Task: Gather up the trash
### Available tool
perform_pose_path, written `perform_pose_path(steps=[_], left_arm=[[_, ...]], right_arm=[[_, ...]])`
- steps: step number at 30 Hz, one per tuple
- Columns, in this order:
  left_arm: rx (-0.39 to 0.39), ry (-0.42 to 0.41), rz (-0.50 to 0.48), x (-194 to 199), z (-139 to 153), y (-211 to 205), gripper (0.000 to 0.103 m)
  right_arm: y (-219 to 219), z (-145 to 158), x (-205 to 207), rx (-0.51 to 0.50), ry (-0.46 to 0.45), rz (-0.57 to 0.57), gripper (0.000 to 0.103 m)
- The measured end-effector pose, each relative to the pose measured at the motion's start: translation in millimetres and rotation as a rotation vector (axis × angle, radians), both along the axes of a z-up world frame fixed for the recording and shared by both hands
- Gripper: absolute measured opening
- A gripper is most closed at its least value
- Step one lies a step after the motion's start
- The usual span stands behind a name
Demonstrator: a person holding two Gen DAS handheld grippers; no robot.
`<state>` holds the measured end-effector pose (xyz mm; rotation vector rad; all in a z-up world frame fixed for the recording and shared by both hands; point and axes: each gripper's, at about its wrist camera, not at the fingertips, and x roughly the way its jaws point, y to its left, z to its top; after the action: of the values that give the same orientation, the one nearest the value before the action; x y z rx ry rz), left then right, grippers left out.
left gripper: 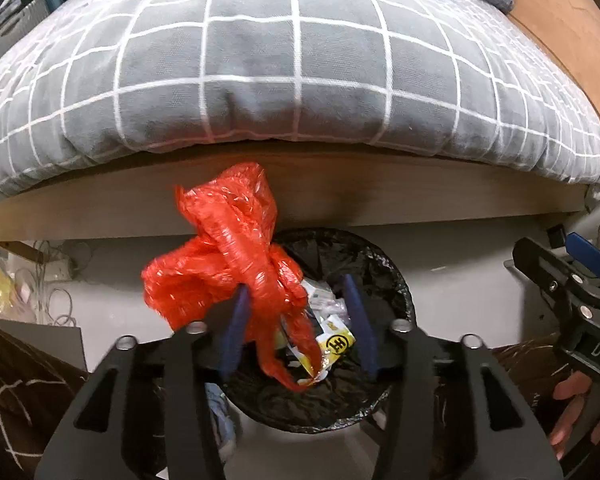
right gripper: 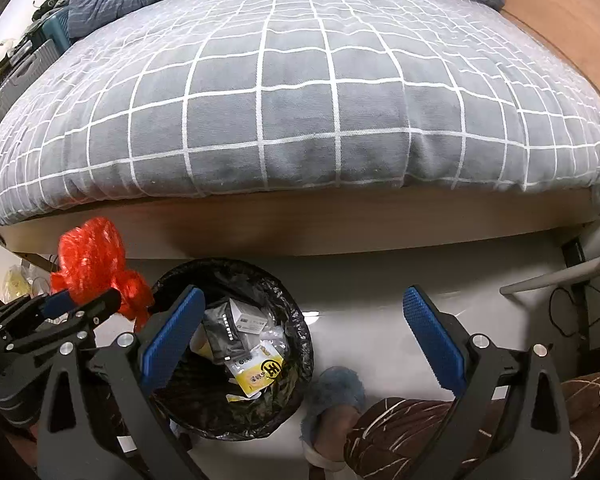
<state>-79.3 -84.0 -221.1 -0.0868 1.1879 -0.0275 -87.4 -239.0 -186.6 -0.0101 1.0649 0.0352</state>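
One red bag (left gripper: 224,256), one black-lined bin (left gripper: 396,280) by the bed (left gripper: 300,80). My left tongs (left gripper: 296,320) stand spread, the bag draped against one finger above the bin; whether it is pinched, I cannot tell. Right tongs (right gripper: 306,332) released, holding nothing. Only the right view shows one blue slipper (right gripper: 336,388).

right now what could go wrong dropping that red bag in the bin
The left tongs look open, and the red bag bulges left beyond the bin rim, so it may snag or land on the floor. The bin already holds a yellow packet and boxes, so the puffy bag could perch on top.
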Motion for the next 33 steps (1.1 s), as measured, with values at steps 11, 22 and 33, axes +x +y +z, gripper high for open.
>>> perform_pose_path(steps=[11,22,33], left_arm=[[-0.016,-0.074,0.006,0.4,30.4,11.2,0.08],[-0.049,-0.14,-0.022,-10.4,60.7,0.1,0.082],[0.062,-0.289,0.04,-20.7,141.3,37.1,0.097]], right_arm=[[9.7,22.4,-4.0,-0.002,-0.053,0.028,0.096],[-1.2,44.9,-13.1,0.0,-0.095,0.011,0.096],[22.6,114.1,-20.7,0.033,-0.22,0.078,0.096]])
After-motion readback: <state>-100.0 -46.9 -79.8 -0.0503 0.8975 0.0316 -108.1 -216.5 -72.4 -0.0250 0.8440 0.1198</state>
